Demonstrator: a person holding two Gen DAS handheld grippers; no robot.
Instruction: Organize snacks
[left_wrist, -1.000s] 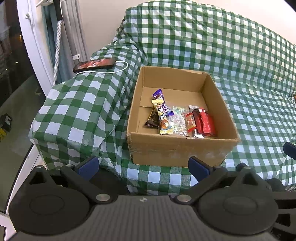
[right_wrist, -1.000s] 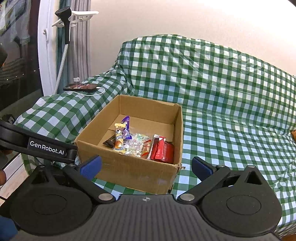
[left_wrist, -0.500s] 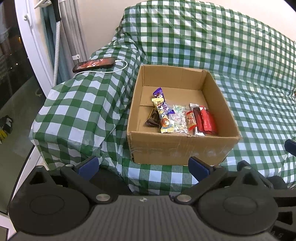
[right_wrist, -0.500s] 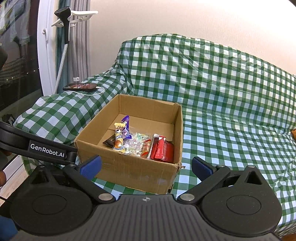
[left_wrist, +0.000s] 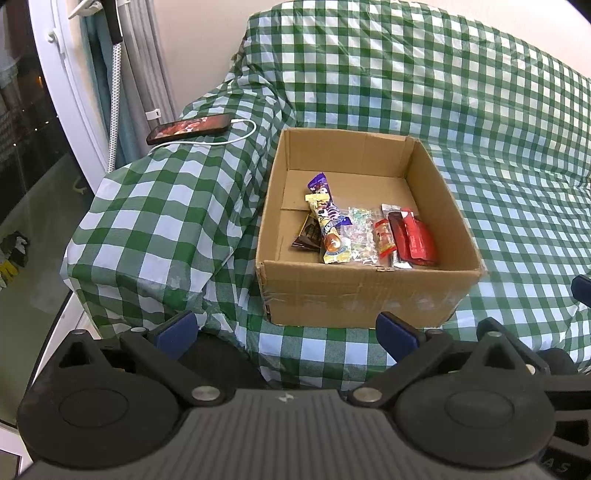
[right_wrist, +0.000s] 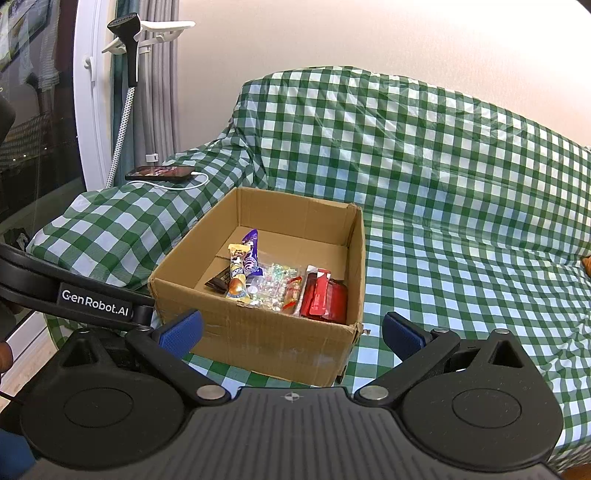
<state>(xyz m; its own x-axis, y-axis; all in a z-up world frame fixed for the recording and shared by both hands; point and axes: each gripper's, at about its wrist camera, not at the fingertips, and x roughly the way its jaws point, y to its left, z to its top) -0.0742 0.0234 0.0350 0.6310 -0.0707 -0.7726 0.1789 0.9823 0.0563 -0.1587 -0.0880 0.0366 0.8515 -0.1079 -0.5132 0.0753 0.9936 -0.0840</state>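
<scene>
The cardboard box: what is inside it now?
Inside the cardboard box: purple wrapper, yellow bar, clear candy bag, red packets. A dark packet is partly covered.

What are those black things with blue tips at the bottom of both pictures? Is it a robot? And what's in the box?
It isn't a robot on its own. A person holds one grabbing tool, called a gripper, in each hand, and a small camera sits on each tool looking forward along its two fingers. So one picture is from the left gripper and the other is from the right gripper. The blue tips are its fingers. Both grippers are open and hold nothing.

In front of them a cardboard box stands on a sofa under a green checked cover. Inside lie snacks: a purple packet, a yellow packet, a clear bag of sweets and red packets. A phone on a white charging cable lies on the armrest.
</scene>
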